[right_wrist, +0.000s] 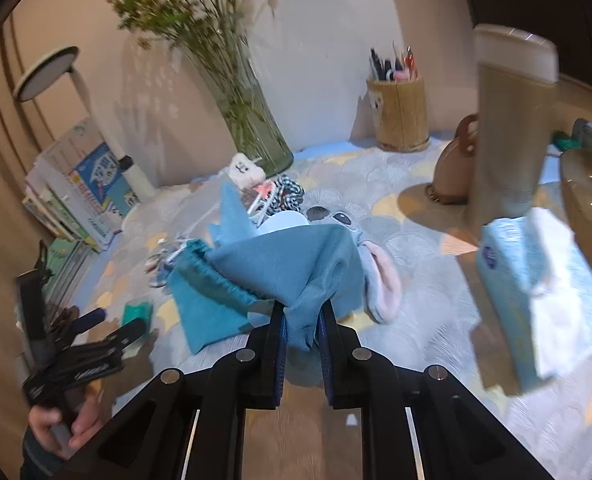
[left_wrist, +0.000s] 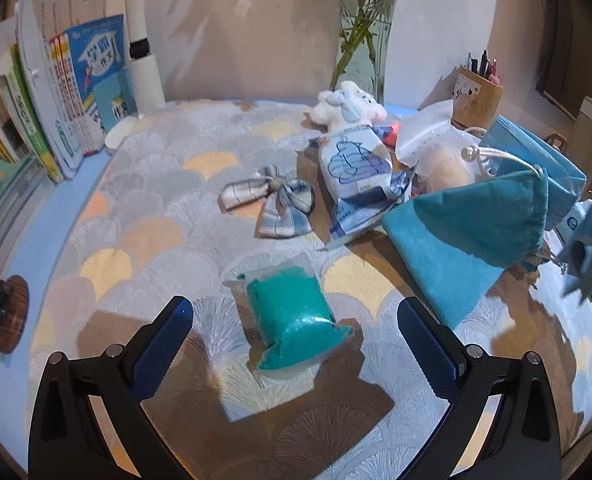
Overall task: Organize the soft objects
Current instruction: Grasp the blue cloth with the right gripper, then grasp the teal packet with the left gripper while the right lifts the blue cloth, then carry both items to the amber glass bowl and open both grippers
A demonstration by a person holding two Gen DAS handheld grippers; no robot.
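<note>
Blue cloth pinched in rt hand-held gripper, prob. lifted, lt hand-held gripper open

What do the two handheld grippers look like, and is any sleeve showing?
Both the left gripper and right gripper have black angular linkage arms with silver round pivot pins and blue textured finger pads. A dark teal sleeve cuff shows at the left wrist.

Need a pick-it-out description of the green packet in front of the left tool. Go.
Start at the patterned table mat and find the left tool, open near the front edge. Between its fingers lies the green packet, flat on the mat. It is sealed in clear plastic and sits alone, apart from the checked bow and blue pouch behind it.
</note>
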